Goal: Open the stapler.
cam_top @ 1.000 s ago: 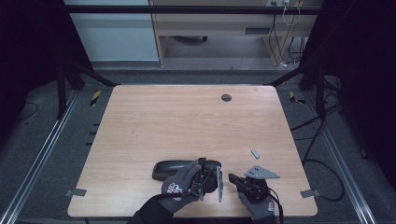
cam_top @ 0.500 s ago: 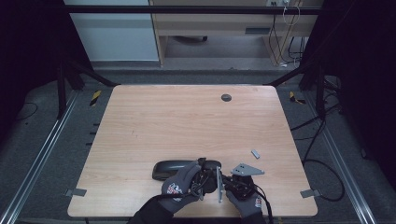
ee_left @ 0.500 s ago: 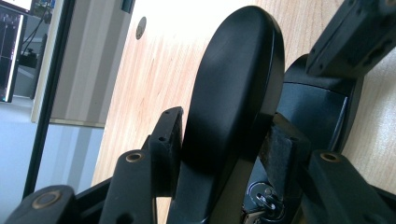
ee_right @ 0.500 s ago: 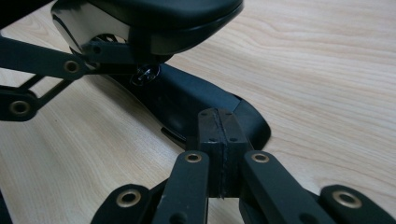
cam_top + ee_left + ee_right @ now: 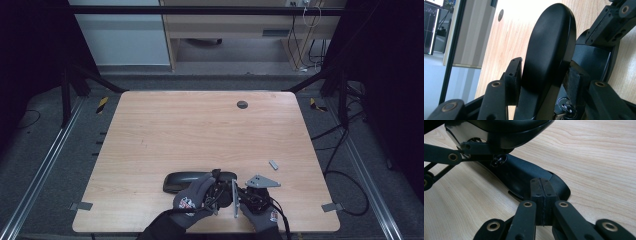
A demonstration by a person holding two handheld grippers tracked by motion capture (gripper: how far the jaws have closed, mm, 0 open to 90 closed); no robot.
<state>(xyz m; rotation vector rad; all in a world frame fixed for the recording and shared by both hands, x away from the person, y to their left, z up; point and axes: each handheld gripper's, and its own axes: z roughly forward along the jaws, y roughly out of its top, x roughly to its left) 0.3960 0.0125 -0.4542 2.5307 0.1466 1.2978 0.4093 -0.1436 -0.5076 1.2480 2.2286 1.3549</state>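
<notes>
While it lies at the near edge of the pale woodgrain table (image 5: 150,140), the smooth, glossy black oblong case (image 5: 549,50) has its rounded lid clamped by the left gripper (image 5: 541,82); the right gripper (image 5: 541,192), jaws pressed together empty, touches its flat lower shell.

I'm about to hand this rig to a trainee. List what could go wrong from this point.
1. The left gripper clamps the black case lid by its edge alone; the smooth, curved shell could slip from the pads.
2. The right gripper, jaws shut, presses against the black base near the small screw; a push could slide the base across the table.
3. The small grey piece lies loose by the right hand and could be knocked off.
</notes>
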